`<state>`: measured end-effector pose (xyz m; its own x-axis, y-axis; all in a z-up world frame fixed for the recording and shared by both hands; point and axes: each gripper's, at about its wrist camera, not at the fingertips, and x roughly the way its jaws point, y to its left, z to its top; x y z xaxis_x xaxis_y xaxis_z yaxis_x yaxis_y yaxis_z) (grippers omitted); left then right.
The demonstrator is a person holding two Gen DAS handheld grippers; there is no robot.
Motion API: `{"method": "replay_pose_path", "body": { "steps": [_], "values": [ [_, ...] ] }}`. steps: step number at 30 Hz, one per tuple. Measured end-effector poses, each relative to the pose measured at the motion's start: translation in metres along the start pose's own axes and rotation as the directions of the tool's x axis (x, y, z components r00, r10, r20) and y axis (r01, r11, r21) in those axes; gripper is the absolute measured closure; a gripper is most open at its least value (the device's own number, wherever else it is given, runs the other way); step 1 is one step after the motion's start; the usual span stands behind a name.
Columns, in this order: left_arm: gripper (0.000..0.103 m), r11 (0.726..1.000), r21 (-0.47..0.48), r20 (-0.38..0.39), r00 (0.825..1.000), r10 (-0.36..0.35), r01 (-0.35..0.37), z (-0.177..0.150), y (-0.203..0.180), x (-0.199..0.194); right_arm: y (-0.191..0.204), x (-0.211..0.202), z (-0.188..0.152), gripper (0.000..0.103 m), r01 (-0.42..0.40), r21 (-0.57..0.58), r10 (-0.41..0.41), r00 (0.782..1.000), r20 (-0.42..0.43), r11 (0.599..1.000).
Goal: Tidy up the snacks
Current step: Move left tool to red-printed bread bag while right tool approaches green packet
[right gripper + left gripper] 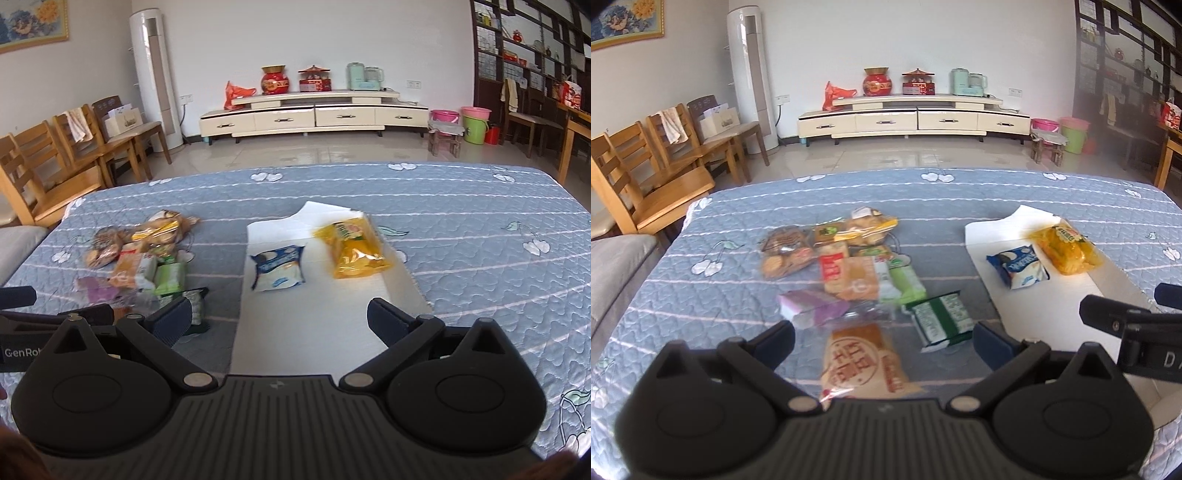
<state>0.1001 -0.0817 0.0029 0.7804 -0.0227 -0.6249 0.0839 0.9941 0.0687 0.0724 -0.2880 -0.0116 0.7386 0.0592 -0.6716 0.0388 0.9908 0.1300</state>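
Observation:
A heap of snack packets [846, 266] lies on the blue quilted table, seen again at the left as the snack heap [140, 258]. An orange-brown packet [862, 363] lies between the fingers of my left gripper [882, 338], which is open above it. A green-and-white packet [940, 319] rests just right of it. On a white sheet [314, 325] lie a blue-and-white packet [279, 271] and a yellow packet [352, 247]. My right gripper [279, 315] hangs open over the sheet's bare near part, holding nothing.
The quilted blue tablecloth [997, 192] covers the whole table. Wooden chairs [646, 173] stand off the left edge, a grey sofa [613, 266] at the near left. A low cream cabinet [314, 114] lines the far wall. The right gripper's body [1137, 325] shows at the left wrist view's right edge.

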Motion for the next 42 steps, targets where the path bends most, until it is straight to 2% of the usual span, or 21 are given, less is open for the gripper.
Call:
{"method": "replay_pose_path", "body": {
  "steps": [24, 42],
  "values": [
    [0.001, 0.998, -0.039, -0.021, 0.999, 0.046, -0.047, -0.019, 0.04, -0.006, 0.03, 0.008, 0.001, 0.0, -0.076, -0.074, 0.073, 0.996, -0.043, 0.994],
    [0.001, 0.996, -0.083, -0.045, 0.999, 0.029, -0.032, -0.051, 0.072, -0.003, 0.048, 0.018, -0.014, 0.0, -0.134, -0.118, 0.124, 0.988, -0.088, 0.984]
  ]
}}
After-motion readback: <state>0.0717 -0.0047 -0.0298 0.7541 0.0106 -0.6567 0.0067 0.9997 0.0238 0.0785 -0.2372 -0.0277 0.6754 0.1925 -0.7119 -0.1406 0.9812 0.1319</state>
